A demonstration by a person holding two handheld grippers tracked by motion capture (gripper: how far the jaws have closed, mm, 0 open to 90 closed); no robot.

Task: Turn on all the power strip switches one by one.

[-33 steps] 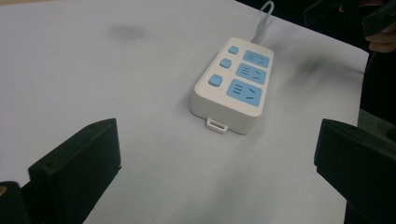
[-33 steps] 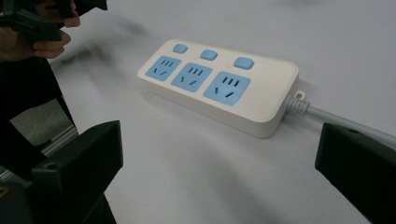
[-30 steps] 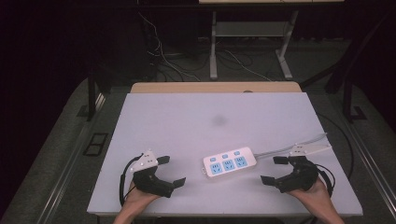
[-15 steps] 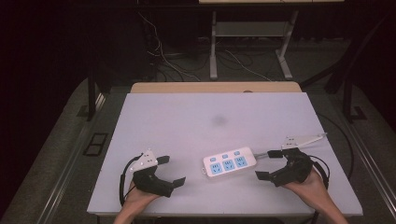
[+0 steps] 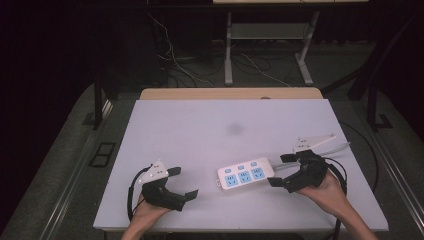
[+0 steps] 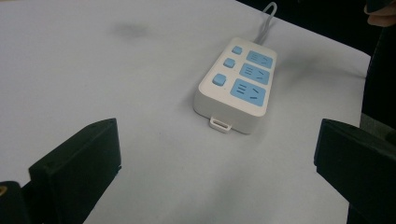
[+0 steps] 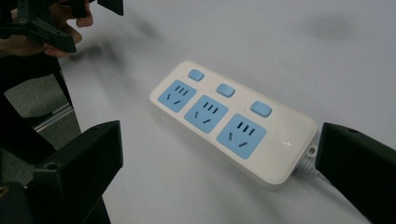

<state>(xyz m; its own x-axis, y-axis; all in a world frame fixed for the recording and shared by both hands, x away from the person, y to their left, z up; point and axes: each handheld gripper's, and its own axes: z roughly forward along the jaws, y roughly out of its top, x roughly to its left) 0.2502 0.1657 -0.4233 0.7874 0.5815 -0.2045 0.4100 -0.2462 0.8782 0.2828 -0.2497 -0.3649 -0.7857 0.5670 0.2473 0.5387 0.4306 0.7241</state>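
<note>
High view: one white power strip (image 5: pixel 246 176) with three blue sockets and three blue switches, lying flat on the pale table (image 5: pixel 210 130) near its front edge, between the two grippers, its cord running off to the right. Right gripper (image 5: pixel 283 170): jaws spread wide and empty, just beside the strip's cord end. Left gripper (image 5: pixel 183 182): jaws likewise apart, holding nothing, well to the strip's left.
</note>
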